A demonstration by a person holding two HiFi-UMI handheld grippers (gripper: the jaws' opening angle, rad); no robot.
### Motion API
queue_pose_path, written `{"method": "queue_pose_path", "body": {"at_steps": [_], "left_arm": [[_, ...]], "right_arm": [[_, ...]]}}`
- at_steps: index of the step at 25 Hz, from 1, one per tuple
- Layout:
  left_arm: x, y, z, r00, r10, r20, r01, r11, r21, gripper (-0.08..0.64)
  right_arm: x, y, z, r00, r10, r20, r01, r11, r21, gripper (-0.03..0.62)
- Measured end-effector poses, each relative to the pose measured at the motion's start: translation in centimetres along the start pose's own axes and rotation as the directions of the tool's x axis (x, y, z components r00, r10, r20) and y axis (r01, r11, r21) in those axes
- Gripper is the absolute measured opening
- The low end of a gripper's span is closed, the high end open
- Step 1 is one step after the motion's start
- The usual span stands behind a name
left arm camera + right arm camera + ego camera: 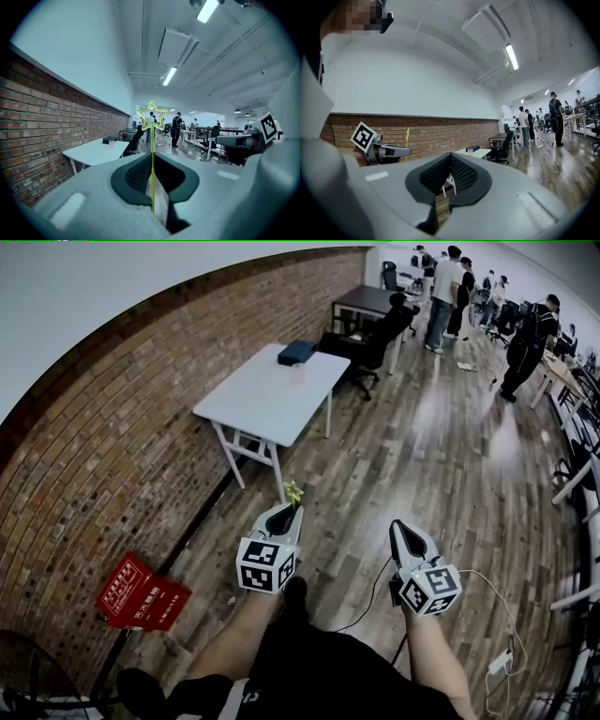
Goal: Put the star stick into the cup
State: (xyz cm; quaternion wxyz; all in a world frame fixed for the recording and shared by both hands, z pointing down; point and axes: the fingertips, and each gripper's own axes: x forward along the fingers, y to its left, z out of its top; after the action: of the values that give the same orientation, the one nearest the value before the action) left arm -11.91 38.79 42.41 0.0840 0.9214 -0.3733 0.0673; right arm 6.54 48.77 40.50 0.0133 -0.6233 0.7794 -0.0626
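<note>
Star stick [152,157]: 1, in the left gripper [285,513]; 1 cup [298,374] on table [253,401].

Left gripper [285,509], right gripper [399,527] over wood floor [422,456].
Star stick [293,491] pokes from left fingers [280,518]; cup [298,374] on white desk [258,395] ahead.

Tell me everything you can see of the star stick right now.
The star stick is a thin yellow-green rod, plastic by its look, topped with an open star outline. It stands upright. Its lower part is pinched between the shut jaws of the left gripper, and the star sits clear above them. It is held in the air over the wooden floor, short of the white table. Nothing else touches it.
</note>
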Motion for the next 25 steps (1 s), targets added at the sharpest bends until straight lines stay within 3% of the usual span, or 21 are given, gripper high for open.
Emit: {"method": "queue_pose_path", "body": {"at_steps": [11, 25], "left_arm": [[9.6, 6.2, 0.8, 0.999, -0.043, -0.007, 0.043, 0.999, -0.018, 0.023], [24.0, 21.3, 4.4, 0.995, -0.087, -0.044, 0.087, 0.996, -0.017, 0.023]], "right_arm": [[9.1, -4.5, -0.8, 0.999, -0.028, -0.023, 0.029, 0.999, 0.03, 0.0], [31.7, -7.0, -0.3, 0.997, 0.0, -0.077, 0.005, 0.998, 0.056, 0.0]]}}
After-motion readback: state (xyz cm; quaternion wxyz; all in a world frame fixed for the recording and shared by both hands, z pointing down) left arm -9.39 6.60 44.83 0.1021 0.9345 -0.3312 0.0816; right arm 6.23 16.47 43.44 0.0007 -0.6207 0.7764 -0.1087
